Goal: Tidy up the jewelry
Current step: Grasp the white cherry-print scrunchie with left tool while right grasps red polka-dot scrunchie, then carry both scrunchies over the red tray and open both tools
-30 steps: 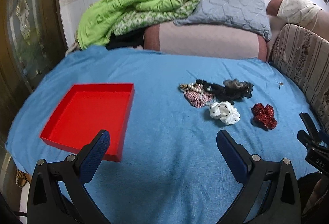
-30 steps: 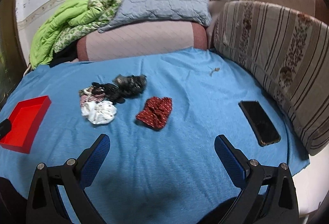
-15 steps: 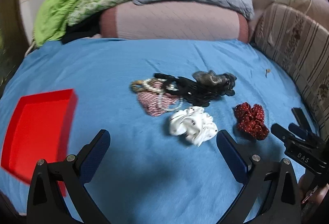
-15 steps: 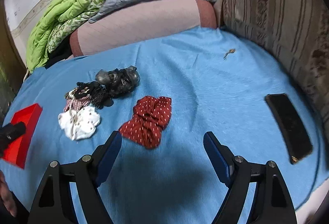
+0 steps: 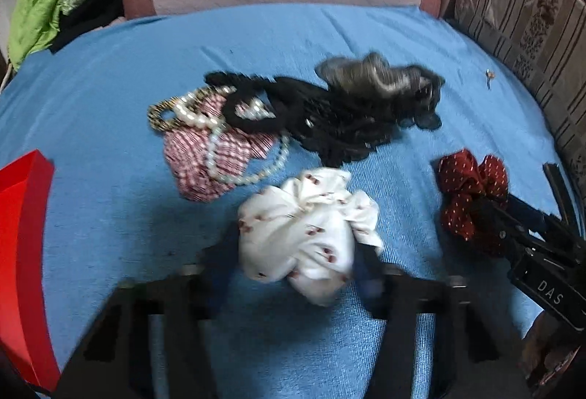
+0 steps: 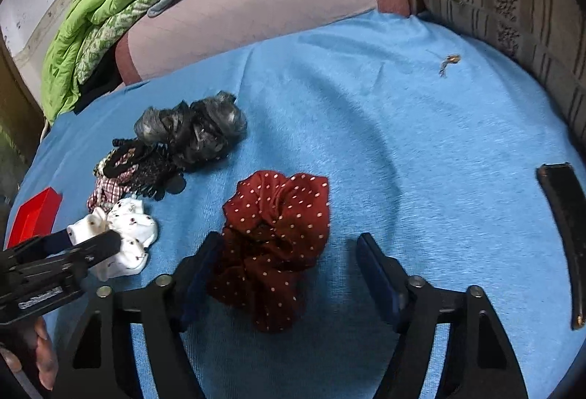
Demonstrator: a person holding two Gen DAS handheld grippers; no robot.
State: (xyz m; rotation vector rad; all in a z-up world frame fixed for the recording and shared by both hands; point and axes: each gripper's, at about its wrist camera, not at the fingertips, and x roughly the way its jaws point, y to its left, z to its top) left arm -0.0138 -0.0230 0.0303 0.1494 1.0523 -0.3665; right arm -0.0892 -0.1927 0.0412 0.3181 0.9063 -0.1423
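Soft, even indoor light, no harsh glare anywhere. Heavy fisheye bend with black vignetting in every corner. The left wrist view is smeared by motion blur: the left gripper (image 5: 296,270) at 6 o'clock is a dark smudge, and the white scrunchie (image 5: 307,234) looks soft. The right wrist view is sharper, the red dotted scrunchie (image 6: 274,245) crisp, with a faint shadow arc on the blue sheet (image 6: 421,142) toward 3 o'clock.
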